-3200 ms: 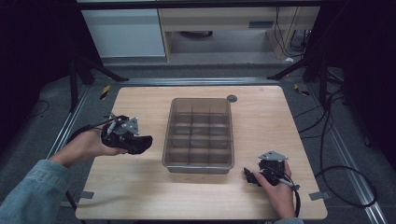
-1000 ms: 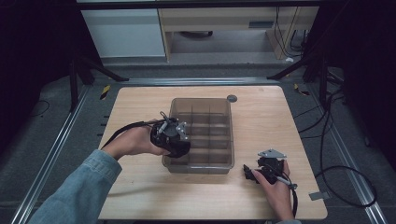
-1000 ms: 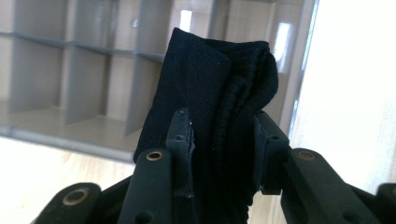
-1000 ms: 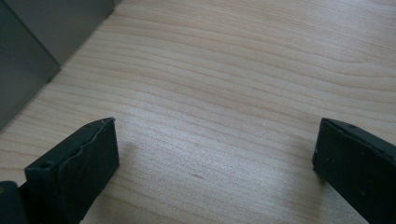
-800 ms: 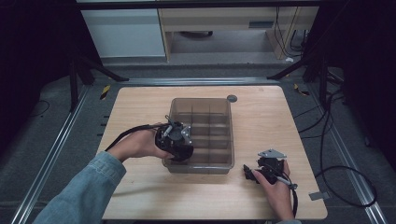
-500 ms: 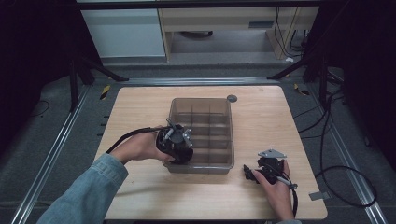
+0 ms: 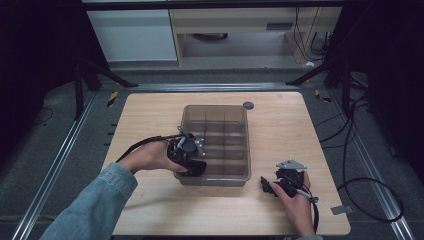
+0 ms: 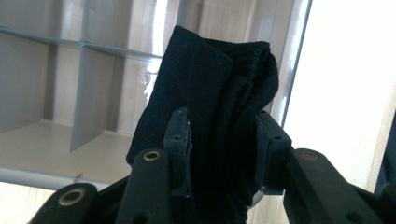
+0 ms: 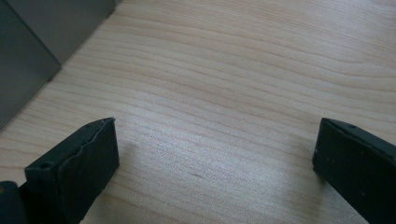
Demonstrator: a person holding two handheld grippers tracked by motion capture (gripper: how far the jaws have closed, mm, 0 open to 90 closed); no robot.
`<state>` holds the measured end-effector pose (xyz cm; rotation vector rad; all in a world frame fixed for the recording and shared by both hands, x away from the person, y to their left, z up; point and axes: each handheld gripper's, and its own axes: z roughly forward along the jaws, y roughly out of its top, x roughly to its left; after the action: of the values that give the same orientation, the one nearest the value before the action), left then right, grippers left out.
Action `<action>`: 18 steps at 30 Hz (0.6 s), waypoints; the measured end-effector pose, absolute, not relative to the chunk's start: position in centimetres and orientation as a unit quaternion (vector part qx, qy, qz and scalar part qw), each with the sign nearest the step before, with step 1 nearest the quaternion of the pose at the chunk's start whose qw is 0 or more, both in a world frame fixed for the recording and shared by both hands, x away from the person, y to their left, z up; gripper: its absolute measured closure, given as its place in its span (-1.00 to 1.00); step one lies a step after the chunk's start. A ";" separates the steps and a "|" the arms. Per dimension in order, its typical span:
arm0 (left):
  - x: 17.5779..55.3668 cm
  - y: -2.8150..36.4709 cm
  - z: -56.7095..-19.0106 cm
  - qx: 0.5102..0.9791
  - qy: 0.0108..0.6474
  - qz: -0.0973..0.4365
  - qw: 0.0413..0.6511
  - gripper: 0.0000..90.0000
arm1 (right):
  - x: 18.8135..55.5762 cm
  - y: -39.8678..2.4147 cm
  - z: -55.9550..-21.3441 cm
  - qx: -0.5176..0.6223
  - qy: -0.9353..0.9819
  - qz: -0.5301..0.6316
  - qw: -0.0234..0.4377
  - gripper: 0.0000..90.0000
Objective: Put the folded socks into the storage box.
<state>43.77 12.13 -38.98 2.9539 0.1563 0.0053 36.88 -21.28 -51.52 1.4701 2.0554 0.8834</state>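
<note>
black knit cloth (image 8: 210, 126) clamped in the left gripper (image 8: 224, 154) at the divided bin's (image 7: 240, 176) near-left corner.

cloth's lower end is hidden behind the jaws; item type cannot be told. in the high view the left gripper (image 7: 189, 156) is seen over the bin's left wall. right gripper (image 9: 215, 158) is held with jaws wide apart, nothing between them, just above the wooden table (image 7: 280, 125), right of the bin.

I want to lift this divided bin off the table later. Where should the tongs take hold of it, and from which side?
Probably grip the thin upright rim of the divided bin on its right long wall, coming down from above. That wall is bare and narrow enough to pinch. The left tongs hold a black sock at the near left corner; the right tongs are open.
</note>
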 end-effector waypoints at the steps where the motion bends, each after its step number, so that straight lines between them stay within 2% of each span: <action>1: 43.8 12.1 -39.0 0.994 0.052 0.000 0.092 0.39 | 36.9 -21.3 -51.5 0.535 0.747 0.322 0.230 -0.99; 7: 43.8 12.3 -38.9 0.994 0.042 -0.003 0.101 0.26 | 36.9 -21.3 -51.5 0.535 0.747 0.322 0.230 -0.99; 8: 43.8 12.4 -38.8 0.994 0.041 0.001 0.102 0.15 | 36.9 -21.3 -51.5 0.535 0.747 0.322 0.230 -0.99; 12: 43.7 12.5 -38.6 0.994 0.038 0.005 0.107 -0.06 | 36.9 -21.3 -51.5 0.535 0.747 0.321 0.230 -0.99; 18: 43.5 13.0 -37.4 0.991 0.039 0.011 0.129 -0.25 | 36.8 -21.2 -51.5 0.535 0.747 0.322 0.228 -0.99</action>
<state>43.54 13.02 -37.42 2.8808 0.1126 0.0314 36.84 -21.25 -51.51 1.4741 2.0559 0.8864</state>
